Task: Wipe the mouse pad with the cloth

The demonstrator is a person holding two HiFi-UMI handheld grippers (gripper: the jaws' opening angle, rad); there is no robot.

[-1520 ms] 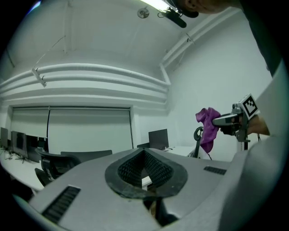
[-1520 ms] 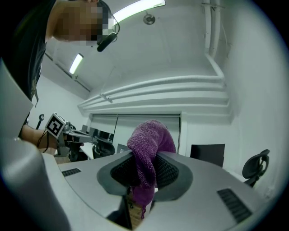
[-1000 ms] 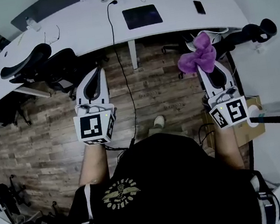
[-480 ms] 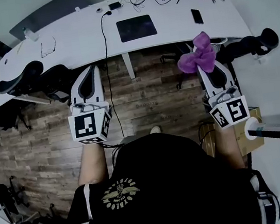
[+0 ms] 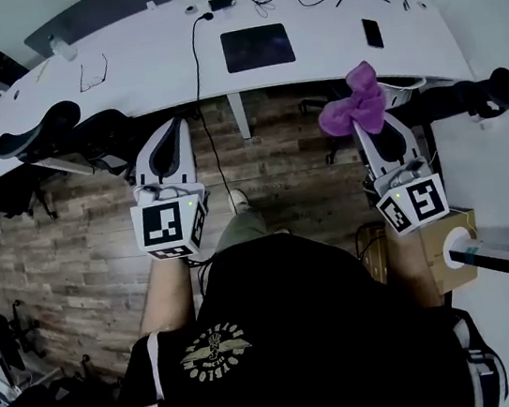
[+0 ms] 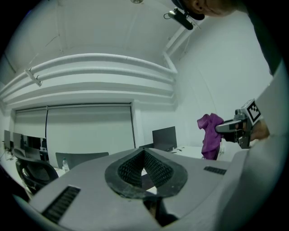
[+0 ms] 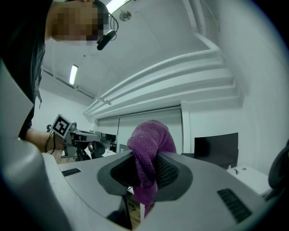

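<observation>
Two hand-held grippers, both mine. Right hand-held gripper (image 5: 372, 123) clamped on one purple cloth (image 5: 356, 105), 1 o'clock. Left hand-held gripper (image 5: 173, 127) pinched closed, nothing between, 11 o'clock. One dark mouse pad (image 5: 258, 46) flat on table (image 5: 149, 67), 12 o'clock, well apart from cloth.

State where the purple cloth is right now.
The purple cloth is at the head view's right, clamped between the jaws of the right gripper, near the white desk.
</observation>
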